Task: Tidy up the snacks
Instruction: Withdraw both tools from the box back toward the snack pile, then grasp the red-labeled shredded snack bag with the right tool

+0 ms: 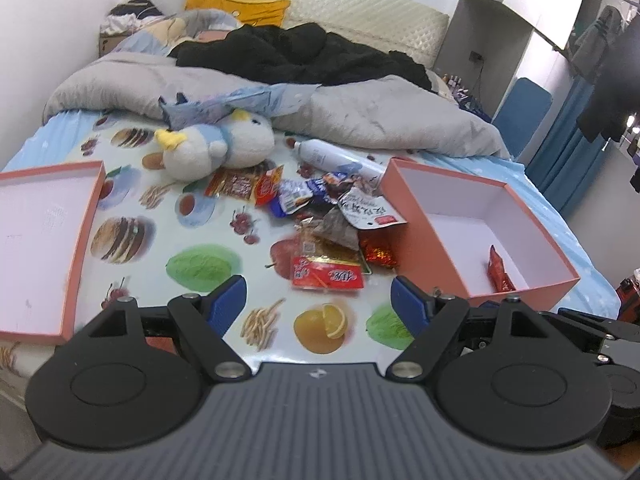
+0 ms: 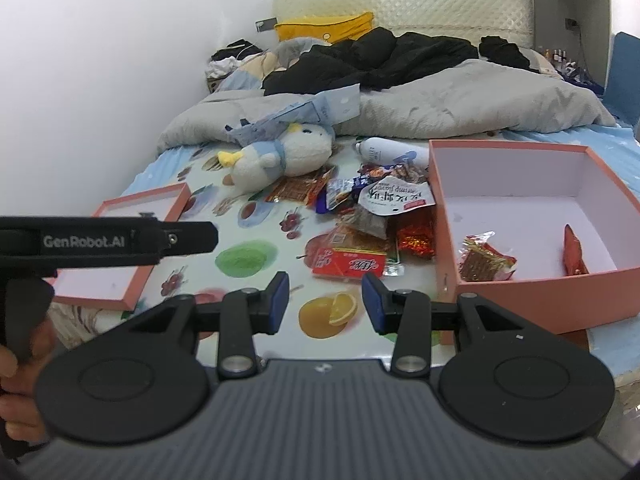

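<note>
Even, soft indoor light fills both views, with faint shadows and slight glare on the glossy printed sheet (image 1: 224, 240) ahead of the jaws. Fisheye bending curves the white wall (image 2: 100, 80) at the edges; the far background looks soft and faintly blurred.

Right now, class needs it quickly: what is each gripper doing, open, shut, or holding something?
Left gripper: open, holding nothing.
Right gripper: open, narrower gap, holding nothing.
</note>
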The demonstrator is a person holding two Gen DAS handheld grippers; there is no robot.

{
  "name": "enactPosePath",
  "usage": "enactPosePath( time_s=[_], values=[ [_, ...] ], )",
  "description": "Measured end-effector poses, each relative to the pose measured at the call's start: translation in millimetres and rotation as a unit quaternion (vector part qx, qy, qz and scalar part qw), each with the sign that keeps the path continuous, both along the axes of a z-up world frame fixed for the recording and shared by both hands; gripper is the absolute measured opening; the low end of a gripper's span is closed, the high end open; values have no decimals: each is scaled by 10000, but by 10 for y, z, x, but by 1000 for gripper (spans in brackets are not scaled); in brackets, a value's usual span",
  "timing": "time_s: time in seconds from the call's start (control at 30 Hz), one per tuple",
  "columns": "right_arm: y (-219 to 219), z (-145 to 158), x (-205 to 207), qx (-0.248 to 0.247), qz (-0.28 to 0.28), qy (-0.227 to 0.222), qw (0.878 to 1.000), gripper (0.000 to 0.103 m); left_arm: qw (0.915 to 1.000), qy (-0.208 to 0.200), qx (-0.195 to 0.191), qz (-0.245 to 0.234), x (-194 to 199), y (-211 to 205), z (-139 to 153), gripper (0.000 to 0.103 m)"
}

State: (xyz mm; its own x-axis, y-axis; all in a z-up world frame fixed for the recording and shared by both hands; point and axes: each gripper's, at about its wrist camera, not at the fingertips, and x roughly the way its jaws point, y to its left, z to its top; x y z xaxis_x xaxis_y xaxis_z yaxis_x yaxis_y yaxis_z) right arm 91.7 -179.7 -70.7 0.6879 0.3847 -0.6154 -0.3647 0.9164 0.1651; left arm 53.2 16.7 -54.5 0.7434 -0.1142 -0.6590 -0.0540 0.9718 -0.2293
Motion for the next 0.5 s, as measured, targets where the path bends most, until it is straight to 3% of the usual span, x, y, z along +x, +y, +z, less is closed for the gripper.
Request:
enactPosePath(
  time_s=[0.23, 0.5],
  values=[
    [86, -34, 193, -136, -106, -16, 9999, 43, 9999, 140, -68, 53, 215, 146, -125, 83],
    [216, -229, 526, -169, -199, 268, 9993, 43, 9992, 389, -25, 102, 642, 343, -376, 83]
  ],
)
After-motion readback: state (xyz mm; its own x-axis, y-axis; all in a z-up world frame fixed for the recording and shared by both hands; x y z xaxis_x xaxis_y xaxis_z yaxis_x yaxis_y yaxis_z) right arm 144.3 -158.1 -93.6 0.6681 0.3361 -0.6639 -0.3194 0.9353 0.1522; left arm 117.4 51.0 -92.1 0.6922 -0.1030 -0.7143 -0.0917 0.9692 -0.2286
